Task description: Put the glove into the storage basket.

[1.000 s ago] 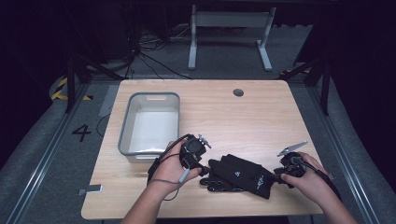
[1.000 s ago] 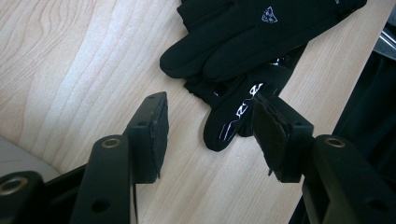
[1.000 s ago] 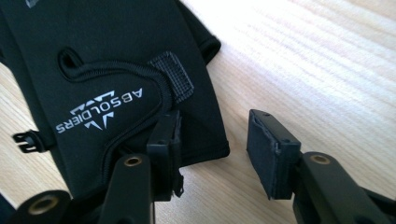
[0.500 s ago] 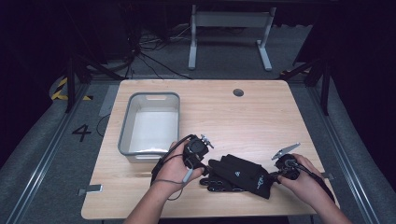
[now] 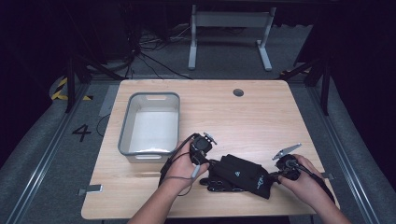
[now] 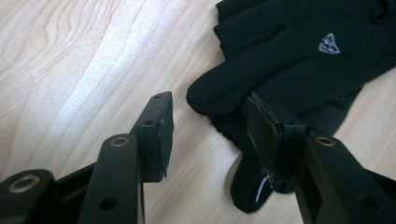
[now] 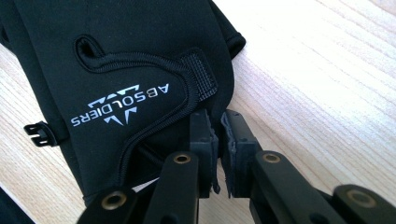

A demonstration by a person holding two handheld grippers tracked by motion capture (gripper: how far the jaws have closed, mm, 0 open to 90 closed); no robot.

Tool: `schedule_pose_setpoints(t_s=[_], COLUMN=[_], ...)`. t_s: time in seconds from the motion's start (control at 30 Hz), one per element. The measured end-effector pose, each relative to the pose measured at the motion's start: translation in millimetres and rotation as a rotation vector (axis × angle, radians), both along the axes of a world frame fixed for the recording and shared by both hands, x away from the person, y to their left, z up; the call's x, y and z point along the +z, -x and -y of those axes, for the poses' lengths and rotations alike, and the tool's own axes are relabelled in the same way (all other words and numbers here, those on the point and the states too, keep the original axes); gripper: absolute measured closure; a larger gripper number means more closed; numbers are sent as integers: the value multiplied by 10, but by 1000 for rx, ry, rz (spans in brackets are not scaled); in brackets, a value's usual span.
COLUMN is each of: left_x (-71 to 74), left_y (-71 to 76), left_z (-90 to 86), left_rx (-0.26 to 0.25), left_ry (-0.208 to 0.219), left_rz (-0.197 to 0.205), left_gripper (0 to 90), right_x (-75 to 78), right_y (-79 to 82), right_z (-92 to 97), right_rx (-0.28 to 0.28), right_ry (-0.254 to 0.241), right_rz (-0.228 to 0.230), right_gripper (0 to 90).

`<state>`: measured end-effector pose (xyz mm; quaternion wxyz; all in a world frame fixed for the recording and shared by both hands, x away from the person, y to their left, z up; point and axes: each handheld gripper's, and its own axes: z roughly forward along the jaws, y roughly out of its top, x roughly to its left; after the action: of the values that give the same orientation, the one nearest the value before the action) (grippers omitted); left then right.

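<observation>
Right gripper (image 7: 218,140) has just pinched shut on the cuff edge of the black glove (image 5: 243,175), which lies on the table (image 5: 261,116) near the front edge, right of the grey bin (image 5: 125,135). Left gripper (image 6: 210,126) has sunk toward the glove's fingers, jaws narrowing but apart, one finger between them, ungripped. A two-ended hold seems close.

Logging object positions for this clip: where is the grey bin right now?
In the high view, the grey bin sits on the left half of the wooden table, just beyond the left tongs and up-left of the black gloves.
</observation>
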<state>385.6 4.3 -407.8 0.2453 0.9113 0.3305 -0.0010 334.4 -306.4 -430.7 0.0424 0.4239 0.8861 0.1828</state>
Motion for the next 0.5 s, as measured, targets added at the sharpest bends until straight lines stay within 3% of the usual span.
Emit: schedule_pose_setpoints(t_s=[0.37, 0.5], left_x=[-177, -212], left_y=[-136, -152], left_z=[97, 127], left_rx=[23, 5], left_ry=[-1, -6], left_rz=[-58, -83], left_gripper=[536, 608], right_x=[-1, -2], right_y=[6, 7], right_z=[-8, -6], right_rx=[-6, -7], right_ry=[6, 4], right_rz=[7, 7], right_gripper=[840, 839])
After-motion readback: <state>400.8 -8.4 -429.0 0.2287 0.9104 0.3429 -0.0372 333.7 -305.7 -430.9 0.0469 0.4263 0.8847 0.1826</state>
